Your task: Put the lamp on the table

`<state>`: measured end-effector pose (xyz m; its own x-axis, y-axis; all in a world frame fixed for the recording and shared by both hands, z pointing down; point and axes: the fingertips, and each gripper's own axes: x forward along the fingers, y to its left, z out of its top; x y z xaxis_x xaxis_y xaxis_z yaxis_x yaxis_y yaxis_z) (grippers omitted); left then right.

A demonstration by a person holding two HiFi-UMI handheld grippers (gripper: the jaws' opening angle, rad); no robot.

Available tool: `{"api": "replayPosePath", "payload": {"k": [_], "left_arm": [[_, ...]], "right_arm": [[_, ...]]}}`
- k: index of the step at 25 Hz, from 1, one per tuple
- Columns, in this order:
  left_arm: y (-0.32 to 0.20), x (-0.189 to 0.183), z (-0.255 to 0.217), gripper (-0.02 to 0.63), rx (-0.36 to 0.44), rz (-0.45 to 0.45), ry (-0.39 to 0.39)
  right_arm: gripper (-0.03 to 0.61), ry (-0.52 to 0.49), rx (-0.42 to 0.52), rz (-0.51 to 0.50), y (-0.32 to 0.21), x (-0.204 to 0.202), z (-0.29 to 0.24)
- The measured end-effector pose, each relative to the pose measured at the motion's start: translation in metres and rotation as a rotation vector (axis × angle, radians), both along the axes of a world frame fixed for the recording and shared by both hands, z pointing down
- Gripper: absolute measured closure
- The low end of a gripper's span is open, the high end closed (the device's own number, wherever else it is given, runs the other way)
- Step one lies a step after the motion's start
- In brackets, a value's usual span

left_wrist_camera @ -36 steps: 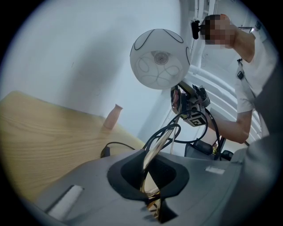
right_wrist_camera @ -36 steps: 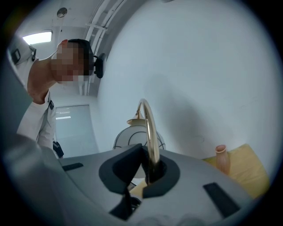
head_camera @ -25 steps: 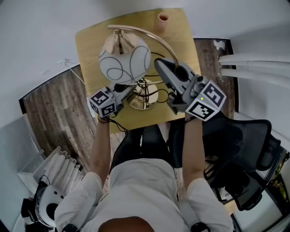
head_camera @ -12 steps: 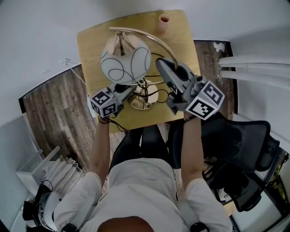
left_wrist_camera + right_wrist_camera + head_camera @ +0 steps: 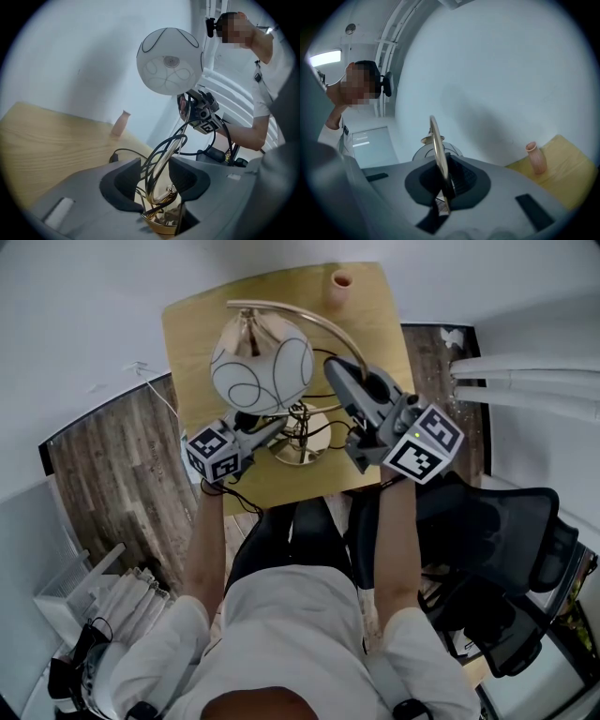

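The lamp stands on the wooden table [image 5: 192, 329]: a white globe shade [image 5: 261, 371] with black curls, a curved brass arm [image 5: 314, 320] and a round brass base [image 5: 302, 454] wound with black cord [image 5: 317, 429]. My left gripper [image 5: 272, 432] is low at the base. Its jaws are opening, and in the left gripper view [image 5: 157, 178] the brass stem and cord pass between the pads without being pressed. My right gripper [image 5: 334, 367] is higher, shut on the brass arm [image 5: 437, 140], which runs up from between its jaws [image 5: 443, 180]. The globe [image 5: 170, 61] hangs above.
A small pink vase [image 5: 341, 282] stands at the table's far edge, also seen as the vase [image 5: 536, 158] to the right. A black office chair [image 5: 506, 540] is at my right, and wood floor [image 5: 103, 465] lies at the left. A white wall is behind the table.
The lamp and both grippers have drifted slightly to the right. The left gripper stays at the base and the right one stays on the brass arm.
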<state>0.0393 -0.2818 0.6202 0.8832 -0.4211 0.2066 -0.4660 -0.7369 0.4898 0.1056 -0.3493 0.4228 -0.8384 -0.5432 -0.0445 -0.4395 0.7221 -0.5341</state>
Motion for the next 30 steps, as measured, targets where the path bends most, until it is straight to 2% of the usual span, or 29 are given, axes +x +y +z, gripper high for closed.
{"api": "replayPosePath", "payload": {"k": [6,11,19,24,30], "left_arm": [[0.006,-0.010,-0.011,0.428,0.016,-0.011,0.001],[0.006,-0.019,-0.037,0.431,0.067,-0.019,0.028],[0.013,-0.024,-0.074,0.516,0.134,-0.016,0.071],[0.021,-0.027,-0.088,0.612,0.161,-0.022,0.085],[0.033,-0.024,-0.122,0.615,0.223,0.005,0.124]], "right_arm": [[0.577,-0.003,-0.002,0.007,0.002,0.001,-0.001],[0.577,0.001,-0.006,0.018,0.000,0.001,0.001],[0.575,0.007,-0.002,0.021,0.002,0.001,0.003],[0.575,0.011,0.003,0.025,0.007,0.002,0.003],[0.575,0.006,0.003,0.034,0.010,0.005,0.005]]}}
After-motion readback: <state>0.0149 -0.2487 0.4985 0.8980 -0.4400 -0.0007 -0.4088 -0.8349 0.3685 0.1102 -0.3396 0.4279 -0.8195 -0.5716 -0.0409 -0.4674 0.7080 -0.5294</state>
